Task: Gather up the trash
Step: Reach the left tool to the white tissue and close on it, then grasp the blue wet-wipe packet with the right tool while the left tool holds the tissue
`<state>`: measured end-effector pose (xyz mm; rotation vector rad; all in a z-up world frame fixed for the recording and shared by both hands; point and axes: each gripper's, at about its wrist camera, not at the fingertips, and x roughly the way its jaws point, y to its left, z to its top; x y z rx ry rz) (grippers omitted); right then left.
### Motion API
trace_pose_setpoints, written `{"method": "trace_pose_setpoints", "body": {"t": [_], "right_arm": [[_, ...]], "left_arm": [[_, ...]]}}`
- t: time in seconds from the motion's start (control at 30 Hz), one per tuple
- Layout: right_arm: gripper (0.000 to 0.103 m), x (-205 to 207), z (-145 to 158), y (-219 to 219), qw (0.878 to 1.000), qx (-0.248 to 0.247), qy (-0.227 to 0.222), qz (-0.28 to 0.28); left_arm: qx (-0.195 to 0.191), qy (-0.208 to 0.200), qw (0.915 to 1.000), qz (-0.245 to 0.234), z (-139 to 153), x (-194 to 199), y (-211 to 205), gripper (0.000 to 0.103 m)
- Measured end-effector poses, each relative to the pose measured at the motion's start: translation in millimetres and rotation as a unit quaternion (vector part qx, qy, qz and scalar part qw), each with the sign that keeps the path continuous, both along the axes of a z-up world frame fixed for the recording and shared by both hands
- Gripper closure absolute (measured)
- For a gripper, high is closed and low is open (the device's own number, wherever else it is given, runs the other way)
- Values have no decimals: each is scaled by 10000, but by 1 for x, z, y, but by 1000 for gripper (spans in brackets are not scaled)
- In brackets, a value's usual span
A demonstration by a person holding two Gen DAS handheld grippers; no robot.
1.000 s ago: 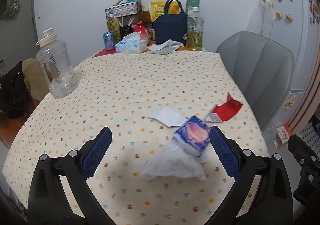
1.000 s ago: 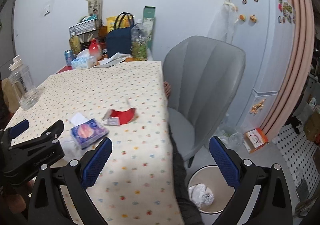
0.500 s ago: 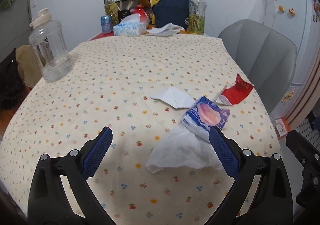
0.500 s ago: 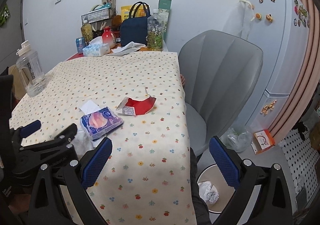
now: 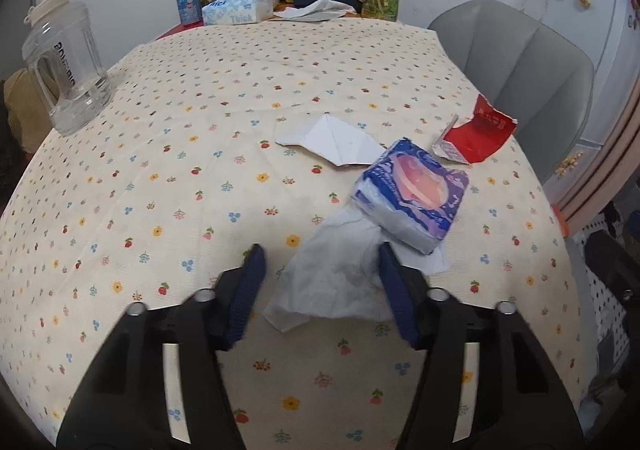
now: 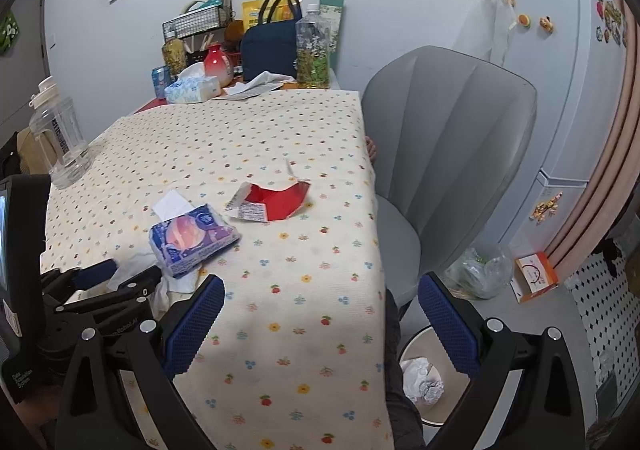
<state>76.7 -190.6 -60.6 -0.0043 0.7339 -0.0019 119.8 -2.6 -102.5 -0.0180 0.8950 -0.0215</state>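
left claw (image 5: 320, 270) has just been closing around a crumpled tissue (image 5: 336, 282), pads not clearly pressing; right claw (image 6: 320, 314) gapes wide. tissue box (image 5: 236, 10) reads "thick"; jug (image 5: 66, 62) lettering unreadable.

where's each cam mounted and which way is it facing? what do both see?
Left wrist: on the left gripper, angled down at the tissue; own fingers show.
Right wrist: on the right gripper, facing the table edge, chair, bin; own fingers and the left gripper show.
Shared: tissue pack, red carton, water jug.
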Motion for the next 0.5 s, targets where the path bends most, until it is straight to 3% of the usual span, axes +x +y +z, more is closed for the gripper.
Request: {"method": "trace_pose_setpoints", "body": {"t": [0.03, 0.1, 0.3, 0.5], "right_arm": [[8, 0, 0, 2, 10000, -5, -1, 31], [8, 0, 0, 7, 10000, -9, -6, 99], [17, 3, -2, 21, 9993, 115, 73, 358], [18, 5, -3, 46, 9977, 88, 111, 664]], "left_arm": [[-5, 0, 10000, -60, 1, -1, -1, 78], [-8, -10, 10000, -69, 4, -2, 0, 92], [-51, -299, 9994, 157, 22, -8, 24, 95], [5, -428, 9977, 532, 29, -11, 54, 95]]}}
